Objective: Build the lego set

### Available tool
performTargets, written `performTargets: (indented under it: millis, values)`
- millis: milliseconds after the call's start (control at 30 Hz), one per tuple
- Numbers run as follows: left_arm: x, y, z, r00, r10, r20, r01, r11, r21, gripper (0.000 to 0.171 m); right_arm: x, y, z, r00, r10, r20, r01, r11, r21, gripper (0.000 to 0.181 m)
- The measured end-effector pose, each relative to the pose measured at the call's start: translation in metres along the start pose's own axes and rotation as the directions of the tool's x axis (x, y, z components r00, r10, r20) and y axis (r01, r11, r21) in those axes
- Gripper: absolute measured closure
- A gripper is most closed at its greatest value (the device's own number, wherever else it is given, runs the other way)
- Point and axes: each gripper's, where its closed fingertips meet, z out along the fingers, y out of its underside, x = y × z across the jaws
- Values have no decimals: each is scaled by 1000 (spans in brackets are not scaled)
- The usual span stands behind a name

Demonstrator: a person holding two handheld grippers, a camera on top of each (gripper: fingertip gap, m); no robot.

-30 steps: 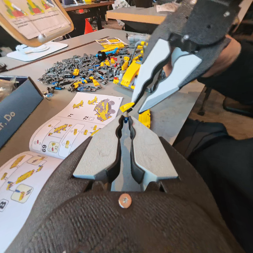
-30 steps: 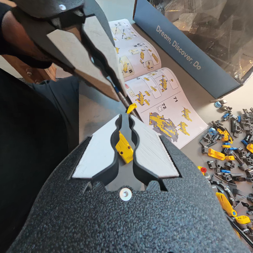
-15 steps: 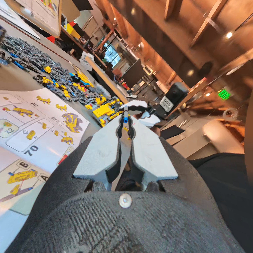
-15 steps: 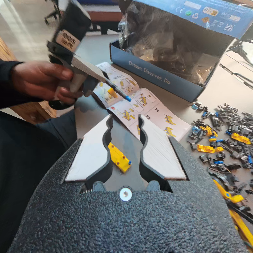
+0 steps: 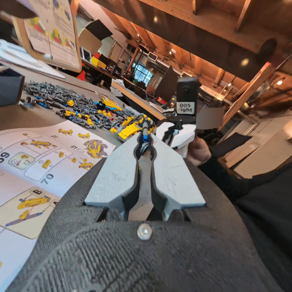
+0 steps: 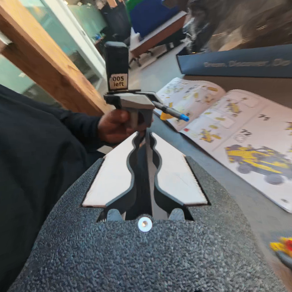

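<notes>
My left gripper (image 5: 145, 139) is shut on a thin grey rod (image 5: 145, 126) with a blue pin at its tip, held above the table's front edge. In the right wrist view the left gripper (image 6: 155, 102) shows side on. The rod (image 6: 172, 112) sticks out to the right, and a small yellow piece (image 6: 165, 116) hangs on it under the fingers. My right gripper (image 6: 144, 134) has its jaws almost together with nothing between them. It points at the hand holding the left gripper, just below the rod. It also shows in the left wrist view (image 5: 173, 134), facing me.
An open instruction booklet (image 5: 47, 158) lies on the grey table, also in the right wrist view (image 6: 221, 126). Behind it are a pile of loose grey, blue and yellow parts (image 5: 71, 101), a part-built yellow vehicle (image 5: 129, 131) and a dark blue box (image 6: 237, 66). A clipboard (image 5: 52, 31) stands at far left. Only a small space, under 4 cm, lies between the two pairs of fingers. Left tips and right tips are each some 20 centimeters from the part-built yellow vehicle (image 5: 129, 131).
My right gripper was wide open half a second ago and its jaws have come nearly together. It has swung up toward the left gripper. The left gripper still holds the rod.
</notes>
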Motion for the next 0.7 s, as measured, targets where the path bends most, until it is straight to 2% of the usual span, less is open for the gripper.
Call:
performTargets:
  millis: [67, 200, 300, 433, 567, 700]
  values:
    - [12, 11, -1, 993, 112, 21, -112, 994, 0, 168, -6, 1, 2, 996, 77, 42, -79, 996, 36, 161]
    - [37, 25, -8, 940, 339, 32, -340, 940, 7, 168, -19, 8, 3, 964, 199, 179, -212, 976, 57, 162]
    - [52, 24, -10, 910, 414, -2, -414, 910, 18, 169, -16, 20, 5, 956, 224, 188, -235, 971, 39, 162]
    - [50, 27, -11, 891, 454, -3, -454, 891, -2, 168, -11, 28, 5, 971, 167, 169, -172, 985, 16, 162]
    - [41, 30, -10, 898, 439, 5, -439, 898, -19, 168, -5, 34, 7, 994, 25, 102, -24, 1000, -12, 161]
    - [37, 20, -15, 882, 470, 42, -470, 882, 5, 168, 7, 46, 11, 987, -158, -2, 157, 980, -122, 162]
